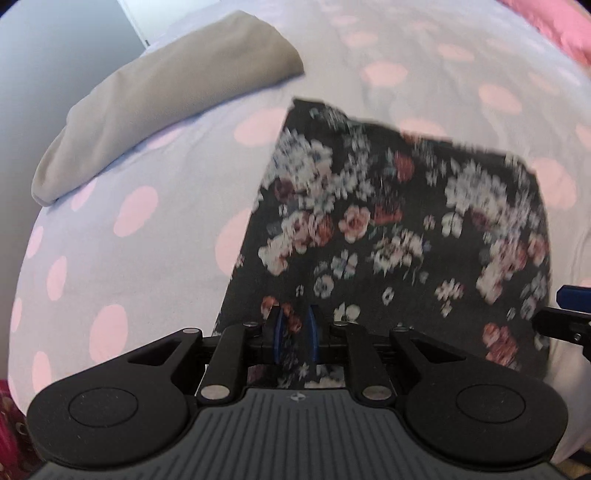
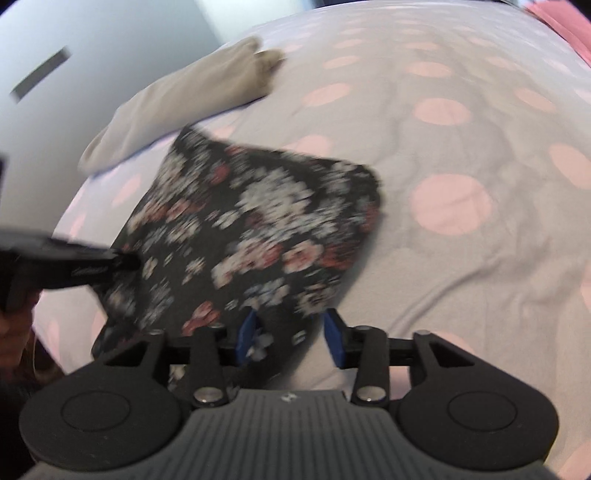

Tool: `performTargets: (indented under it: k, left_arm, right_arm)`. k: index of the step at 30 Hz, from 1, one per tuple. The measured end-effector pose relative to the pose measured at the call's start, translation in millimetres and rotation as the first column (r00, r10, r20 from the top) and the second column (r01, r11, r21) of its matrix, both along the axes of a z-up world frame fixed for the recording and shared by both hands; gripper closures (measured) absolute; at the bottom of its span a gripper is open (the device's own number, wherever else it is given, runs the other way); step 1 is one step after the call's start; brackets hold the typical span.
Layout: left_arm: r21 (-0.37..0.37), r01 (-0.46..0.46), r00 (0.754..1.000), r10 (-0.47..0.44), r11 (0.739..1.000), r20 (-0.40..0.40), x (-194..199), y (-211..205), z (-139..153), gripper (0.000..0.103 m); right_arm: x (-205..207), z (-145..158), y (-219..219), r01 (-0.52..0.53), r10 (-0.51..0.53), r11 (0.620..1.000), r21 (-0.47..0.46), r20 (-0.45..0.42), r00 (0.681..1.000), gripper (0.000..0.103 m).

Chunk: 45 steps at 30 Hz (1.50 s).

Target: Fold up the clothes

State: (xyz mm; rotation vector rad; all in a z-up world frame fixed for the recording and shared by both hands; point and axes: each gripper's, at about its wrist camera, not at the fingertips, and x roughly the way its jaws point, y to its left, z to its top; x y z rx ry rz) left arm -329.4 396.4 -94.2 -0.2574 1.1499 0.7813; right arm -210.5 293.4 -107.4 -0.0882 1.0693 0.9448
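A folded black garment with a white and red flower print (image 1: 388, 221) lies on the bed, with its near edge lifted. My left gripper (image 1: 295, 317) is shut on that near edge, a pinch of the cloth between its narrow blue pads. In the right wrist view the same garment (image 2: 258, 221) is blurred. My left gripper (image 2: 125, 262) reaches in from the left onto its side edge. My right gripper (image 2: 291, 325) stands open at the garment's near right corner. Cloth lies loose between the wide-apart pads (image 2: 334, 332), which do not press it.
The bed sheet (image 1: 129, 258) is pale lilac with pink spots. A folded grey cloth (image 1: 166, 99) lies at the far left edge of the bed, beside a grey wall (image 1: 44, 74). Pink fabric (image 1: 561, 26) shows at the far right. A hand (image 2: 11, 325) shows at the lower left.
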Motion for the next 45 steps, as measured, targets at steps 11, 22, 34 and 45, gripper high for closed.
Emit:
performTargets:
  k: [11, 22, 34, 45]
  left_arm:
    - [-0.087, -0.164, 0.985, 0.168, 0.983, 0.045, -5, 35, 0, 0.088]
    - [-0.141, -0.178, 0.984, 0.18, 0.974, 0.004, 1, 49, -18, 0.085]
    - [-0.161, -0.164, 0.986, 0.165, 0.973, -0.006, 3, 41, -14, 0.084]
    - [-0.293, 0.052, 0.997, -0.031, 0.955, 0.077, 28, -9, -13, 0.081]
  right_arm:
    - [48, -41, -11, 0.134, -0.09, 0.985, 0.107, -0.347, 0.934, 0.039]
    - [72, -61, 6, 0.18, -0.074, 0.969, 0.171, -0.492, 0.868, 0.053]
    - [72, -25, -12, 0.193, -0.052, 0.954, 0.231, -0.506, 0.861, 0.088]
    - [121, 39, -85, 0.164, -0.132, 0.986, 0.04, -0.42, 0.898, 0.088]
